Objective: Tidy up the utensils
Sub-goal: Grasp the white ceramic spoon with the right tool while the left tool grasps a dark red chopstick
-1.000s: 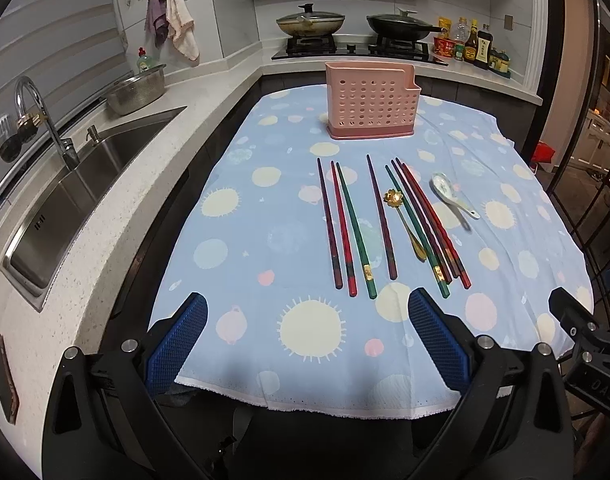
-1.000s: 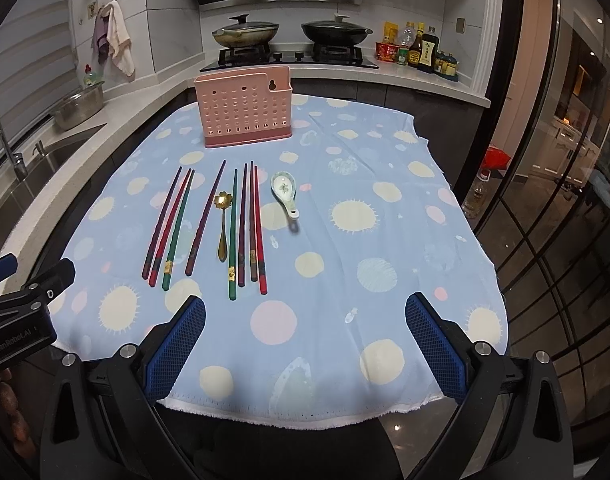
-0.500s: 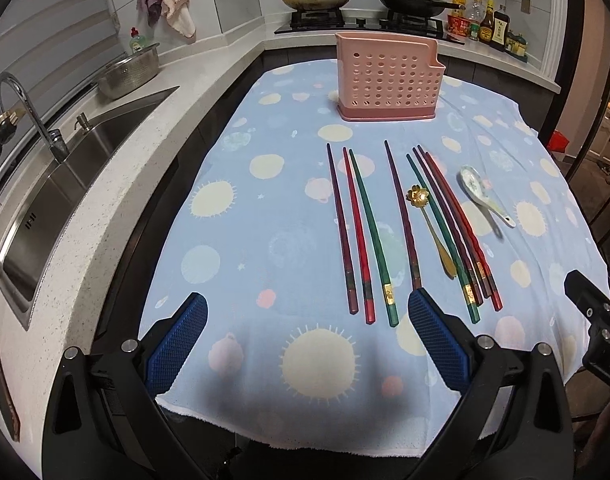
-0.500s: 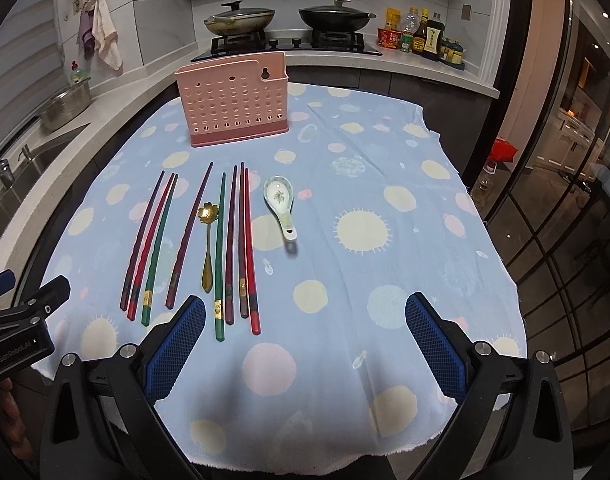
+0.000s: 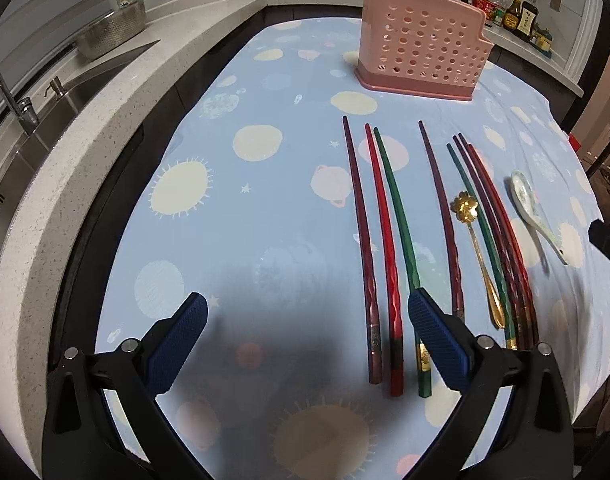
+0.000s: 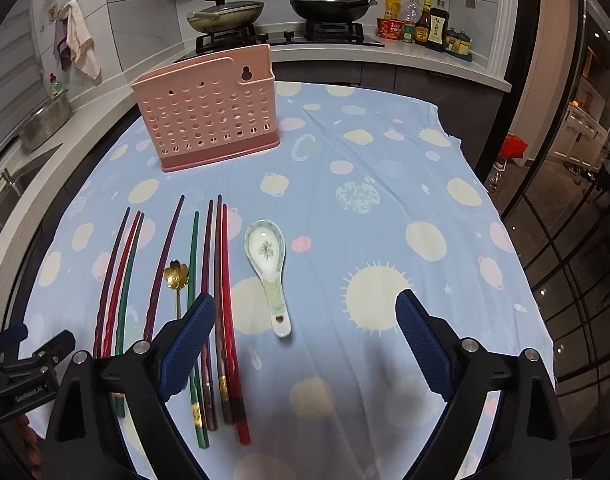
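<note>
Several red, green and dark chopsticks [image 5: 385, 240] lie side by side on the blue dotted tablecloth [image 5: 245, 220], with a gold flower spoon [image 5: 465, 206] among them. A white porcelain spoon [image 6: 265, 252] lies to their right. A pink perforated holder [image 6: 209, 120] stands upright behind. My left gripper [image 5: 305, 306] hovers open over the cloth, with the leftmost chopsticks' handle ends just inside its right finger [image 5: 433, 332]. My right gripper [image 6: 305, 302] is open and its jaws are closing. The porcelain spoon's handle end lies between them, untouched.
A speckled counter with a sink [image 5: 9, 184] and a metal colander [image 5: 113, 32] runs along the left. Behind the table are a stove with two pans [image 6: 225, 12] and sauce bottles [image 6: 425, 24]. Glass doors [image 6: 565, 280] stand at the right.
Both grippers have moved forward and lower over the table, so the utensils now lie right at the fingertips. The right gripper's fingers stand slightly closer together.
</note>
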`<state>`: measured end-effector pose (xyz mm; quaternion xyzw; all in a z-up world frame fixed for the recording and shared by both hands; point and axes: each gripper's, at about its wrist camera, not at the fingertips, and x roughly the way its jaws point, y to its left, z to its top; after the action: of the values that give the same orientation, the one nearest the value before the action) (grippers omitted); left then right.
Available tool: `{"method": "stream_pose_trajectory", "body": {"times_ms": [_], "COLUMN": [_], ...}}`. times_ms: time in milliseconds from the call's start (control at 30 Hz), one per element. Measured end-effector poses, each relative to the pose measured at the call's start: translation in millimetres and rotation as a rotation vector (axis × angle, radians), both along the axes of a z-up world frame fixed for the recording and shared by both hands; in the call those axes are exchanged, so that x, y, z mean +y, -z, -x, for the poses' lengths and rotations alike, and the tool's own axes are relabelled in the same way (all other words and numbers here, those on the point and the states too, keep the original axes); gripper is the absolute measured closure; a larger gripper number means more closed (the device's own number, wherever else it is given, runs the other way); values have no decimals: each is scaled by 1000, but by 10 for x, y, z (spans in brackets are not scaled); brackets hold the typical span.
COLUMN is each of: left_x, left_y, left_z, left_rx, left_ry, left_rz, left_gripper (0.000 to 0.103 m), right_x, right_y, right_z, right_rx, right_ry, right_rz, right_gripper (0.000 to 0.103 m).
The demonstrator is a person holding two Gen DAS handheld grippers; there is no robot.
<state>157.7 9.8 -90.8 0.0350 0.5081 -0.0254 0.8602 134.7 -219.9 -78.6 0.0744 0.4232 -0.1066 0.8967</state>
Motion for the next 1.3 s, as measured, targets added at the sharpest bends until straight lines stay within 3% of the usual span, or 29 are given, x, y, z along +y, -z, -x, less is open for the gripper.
{"method": "stream_pose_trajectory", "body": {"times_ms": [267,567,1100,1200,1300], "left_x": [10,46,20,12,18], "left_y": [265,329,273,266,253], "left_z": [-156,-178,219,266,301], "left_rx": [59,82,74,63,61], "left_ry": [10,20,90,98,111], "left_rz": [24,64,73,72,94], "left_gripper": [13,21,47,55,72], "right_x": [-43,11,99,123,134], "right_y": [288,572,639,639,636], "right_z": [-437,-536,-189,-117,-55], "right_rx": [56,123,128,128,131], "right_ry": [-18,-40,-71,-74,-76], "right_rz": [-66,-156,-193,-192,-198], "right_gripper": [54,87,92,92,92]}}
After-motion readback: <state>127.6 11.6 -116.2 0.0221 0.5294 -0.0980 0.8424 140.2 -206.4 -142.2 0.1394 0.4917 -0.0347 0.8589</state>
